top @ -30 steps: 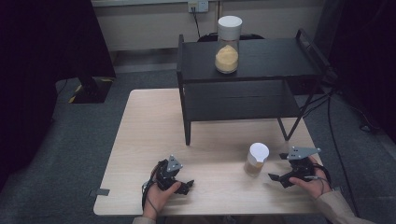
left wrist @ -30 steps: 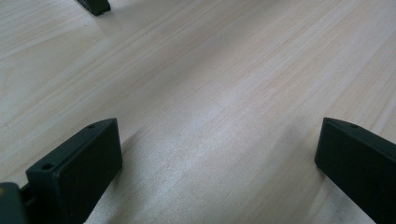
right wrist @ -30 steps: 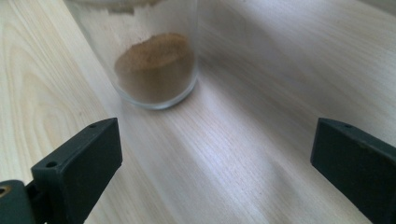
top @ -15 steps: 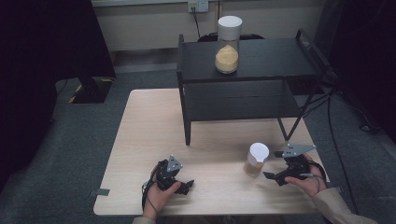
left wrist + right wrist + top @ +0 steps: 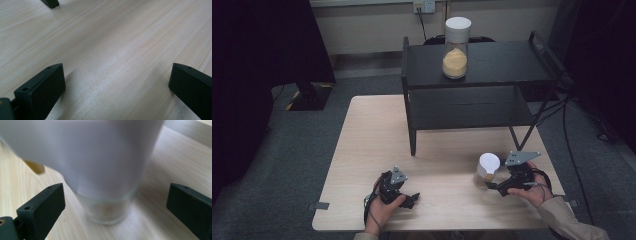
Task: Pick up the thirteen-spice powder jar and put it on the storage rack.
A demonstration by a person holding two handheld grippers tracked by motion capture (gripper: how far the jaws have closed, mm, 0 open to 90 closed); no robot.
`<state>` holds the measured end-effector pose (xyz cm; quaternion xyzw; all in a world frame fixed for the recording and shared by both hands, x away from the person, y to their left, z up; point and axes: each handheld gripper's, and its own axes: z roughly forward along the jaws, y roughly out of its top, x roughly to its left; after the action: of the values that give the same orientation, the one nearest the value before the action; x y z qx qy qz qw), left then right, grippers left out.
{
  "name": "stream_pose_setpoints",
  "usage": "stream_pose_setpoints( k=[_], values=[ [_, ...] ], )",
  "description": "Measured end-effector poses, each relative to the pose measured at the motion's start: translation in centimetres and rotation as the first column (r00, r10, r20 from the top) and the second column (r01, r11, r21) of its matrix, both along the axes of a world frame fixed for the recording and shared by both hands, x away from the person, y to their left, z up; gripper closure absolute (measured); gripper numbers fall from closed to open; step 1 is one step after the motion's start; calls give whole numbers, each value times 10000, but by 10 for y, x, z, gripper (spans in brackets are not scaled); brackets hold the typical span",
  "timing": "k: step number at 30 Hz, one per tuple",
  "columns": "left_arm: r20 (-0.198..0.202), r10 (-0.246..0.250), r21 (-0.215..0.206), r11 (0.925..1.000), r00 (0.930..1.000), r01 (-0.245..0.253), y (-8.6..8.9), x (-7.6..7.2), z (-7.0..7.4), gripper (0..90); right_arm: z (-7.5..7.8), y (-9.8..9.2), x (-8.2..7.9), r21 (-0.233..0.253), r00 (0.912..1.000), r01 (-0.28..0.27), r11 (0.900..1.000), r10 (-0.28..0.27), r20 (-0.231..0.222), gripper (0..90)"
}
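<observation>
Toward the lower right of the high view, the small white-lidded jar (image 5: 486, 170) stands upright on the desk (image 5: 377, 135). The right gripper (image 5: 501, 186) is just beside it with jaws spread wide and the jar between them, untouched. At lower left, the left gripper (image 5: 411, 199) rests on bare wood, jaws spread.

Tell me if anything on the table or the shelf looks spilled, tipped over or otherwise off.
Nothing stands out. The small jar stands upright on the table with its white lid on, between the open jaws of the right gripper. The tall jar stands upright on the black shelf. No spill shows.
</observation>
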<state>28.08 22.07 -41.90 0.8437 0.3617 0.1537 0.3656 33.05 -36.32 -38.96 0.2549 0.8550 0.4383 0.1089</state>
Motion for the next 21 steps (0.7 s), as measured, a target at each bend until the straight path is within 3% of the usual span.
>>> stream_pose_setpoints(
  k=[12,21],
  values=[
    [1,-1,0,10000,10000,1,0,0,0,0,-16,1,9,855,9986,-463,9953,441,276,149],
    [1,2,-5,10000,10000,-2,0,0,0,0,-25,2,16,1112,9953,-854,9901,797,547,239]
  ],
)
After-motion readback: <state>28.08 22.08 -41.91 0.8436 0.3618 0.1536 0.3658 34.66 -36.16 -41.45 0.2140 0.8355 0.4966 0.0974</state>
